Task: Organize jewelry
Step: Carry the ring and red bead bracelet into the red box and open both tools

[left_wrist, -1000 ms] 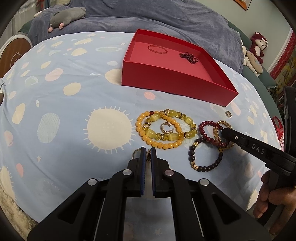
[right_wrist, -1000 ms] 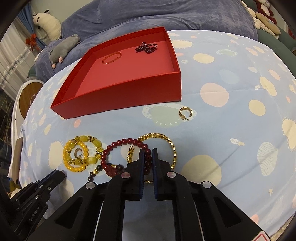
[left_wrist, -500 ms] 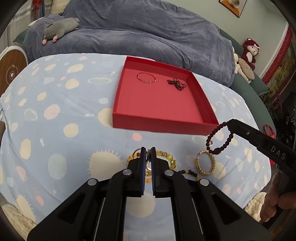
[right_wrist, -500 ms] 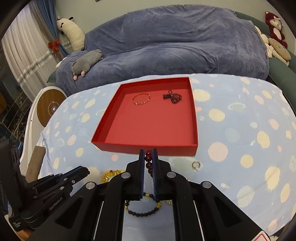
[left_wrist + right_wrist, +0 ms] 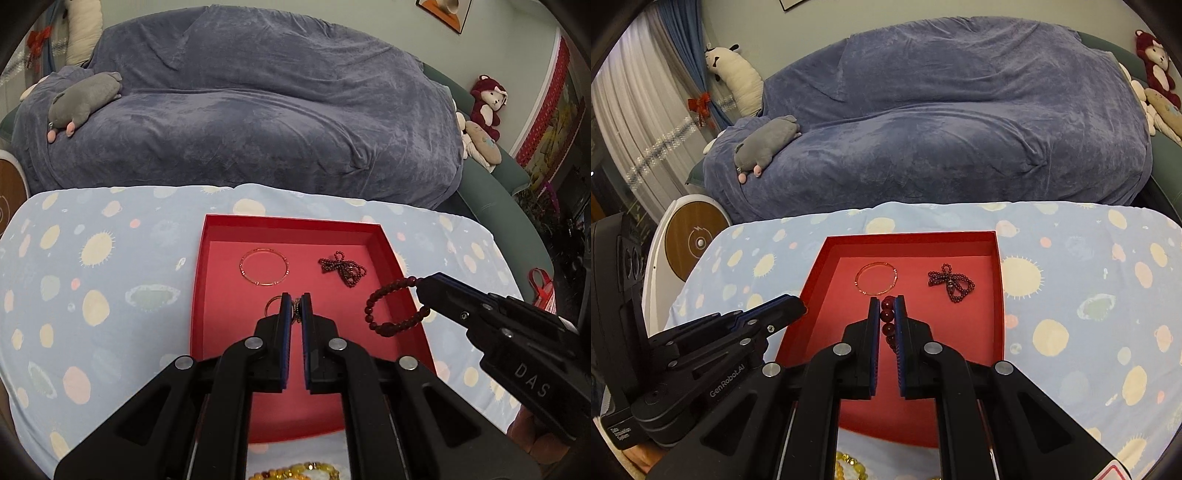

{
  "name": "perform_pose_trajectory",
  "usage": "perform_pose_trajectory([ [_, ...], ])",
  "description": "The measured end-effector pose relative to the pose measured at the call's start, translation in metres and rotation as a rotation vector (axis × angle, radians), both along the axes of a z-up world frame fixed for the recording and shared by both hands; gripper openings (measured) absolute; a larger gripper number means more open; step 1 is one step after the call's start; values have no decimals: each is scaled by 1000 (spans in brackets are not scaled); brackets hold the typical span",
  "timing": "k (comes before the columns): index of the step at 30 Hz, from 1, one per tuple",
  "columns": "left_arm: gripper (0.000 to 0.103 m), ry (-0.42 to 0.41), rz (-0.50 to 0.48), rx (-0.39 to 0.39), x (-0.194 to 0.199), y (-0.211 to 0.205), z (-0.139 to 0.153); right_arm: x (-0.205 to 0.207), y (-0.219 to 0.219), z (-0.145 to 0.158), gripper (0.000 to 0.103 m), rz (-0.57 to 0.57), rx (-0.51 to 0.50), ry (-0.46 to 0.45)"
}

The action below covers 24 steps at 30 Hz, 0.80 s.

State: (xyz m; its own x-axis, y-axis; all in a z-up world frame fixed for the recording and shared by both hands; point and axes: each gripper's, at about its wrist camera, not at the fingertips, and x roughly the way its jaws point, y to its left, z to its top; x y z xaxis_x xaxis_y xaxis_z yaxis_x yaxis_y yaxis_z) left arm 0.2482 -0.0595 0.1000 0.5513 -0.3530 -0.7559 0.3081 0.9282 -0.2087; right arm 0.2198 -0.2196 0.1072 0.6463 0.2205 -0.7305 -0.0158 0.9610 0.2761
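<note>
Pale blue cloth (image 5: pixel 92 302) printed with suns and spots covers the table, and at its near edge a few yellow beaded bracelets (image 5: pixel 295 472) lie just short of the red tray (image 5: pixel 197 295). Above the tray's near half, the left gripper (image 5: pixel 294 300) has its jaws nearly together, pinching a small ring (image 5: pixel 272 305) with a thin chain. Just to its right, the right gripper (image 5: pixel 887 300) is clamped on a dark red bead bracelet (image 5: pixel 388 306), whose loop hangs in the air over the tray's right wall. Farther in, on the tray floor, a thin gold bangle (image 5: pixel 264 266) lies flat beside a bunched dark bead chain (image 5: pixel 343 266), the two apart. Beyond the table a blue-grey throw (image 5: pixel 258 122) drapes a sofa, with a grey plush toy (image 5: pixel 86 96) lying on its left part.
</note>
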Motion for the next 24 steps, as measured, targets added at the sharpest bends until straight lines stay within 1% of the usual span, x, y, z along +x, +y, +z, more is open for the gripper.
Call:
perform_pose_trajectory([
  [5,5,55,8,27,31,-14,-34,29,-6,-37,7,-12,30,69],
  [9,5,87,1,60,45,-22,-58,43,-10,-67,7,-18,10,122],
  [12,5,112,4,73,52,-24,-72,47,-16,-81,7,-21,-14,149],
  [15,5,131,4,74,55,-24,-81,49,-23,-92,7,-32,-19,170],
  [20,5,135,2,94,53,-26,-90,48,-28,-100,8,-36,-21,178],
  [22,5,132,8,95,52,-25,-92,46,-28,-101,9,-44,-30,171],
  [24,5,123,12,108,50,-25,-92,44,-27,-98,13,-49,-39,157],
])
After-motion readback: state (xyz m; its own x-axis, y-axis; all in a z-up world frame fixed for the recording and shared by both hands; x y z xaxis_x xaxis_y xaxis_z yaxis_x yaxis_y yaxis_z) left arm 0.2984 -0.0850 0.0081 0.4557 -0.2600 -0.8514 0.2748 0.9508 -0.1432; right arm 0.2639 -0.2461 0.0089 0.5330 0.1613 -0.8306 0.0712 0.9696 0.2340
